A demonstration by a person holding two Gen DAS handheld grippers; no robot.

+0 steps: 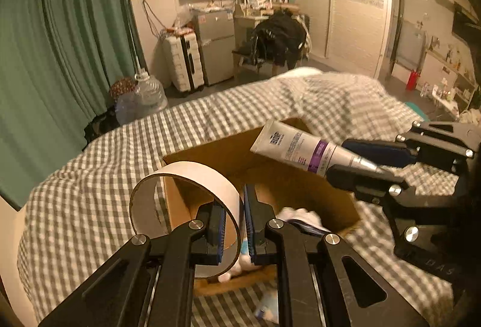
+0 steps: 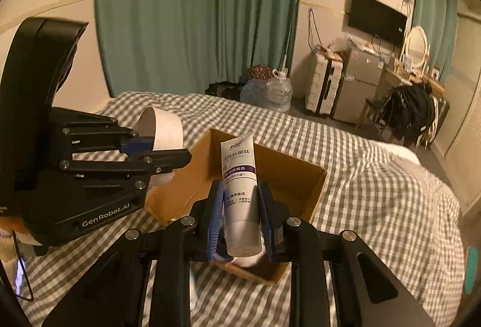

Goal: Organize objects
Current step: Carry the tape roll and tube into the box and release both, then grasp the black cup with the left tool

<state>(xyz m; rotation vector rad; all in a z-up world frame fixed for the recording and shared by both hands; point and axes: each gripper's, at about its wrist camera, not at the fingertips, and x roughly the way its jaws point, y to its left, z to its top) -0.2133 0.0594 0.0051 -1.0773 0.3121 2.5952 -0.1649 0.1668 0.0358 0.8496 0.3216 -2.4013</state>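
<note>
An open cardboard box sits on the checked bedspread. My left gripper is shut on the wall of a white tape roll and holds it over the box's near left corner. In the right wrist view the same left gripper and tape roll hang left of the box. My right gripper is shut on a white and purple toothpaste tube, cap end towards the camera, above the box. From the left wrist view, the right gripper holds the tube over the box's right side.
Pale items lie inside the box. The checked bed spreads all around it. Beyond the bed stand green curtains, a water jug, a suitcase, a small fridge and a chair draped in black clothes.
</note>
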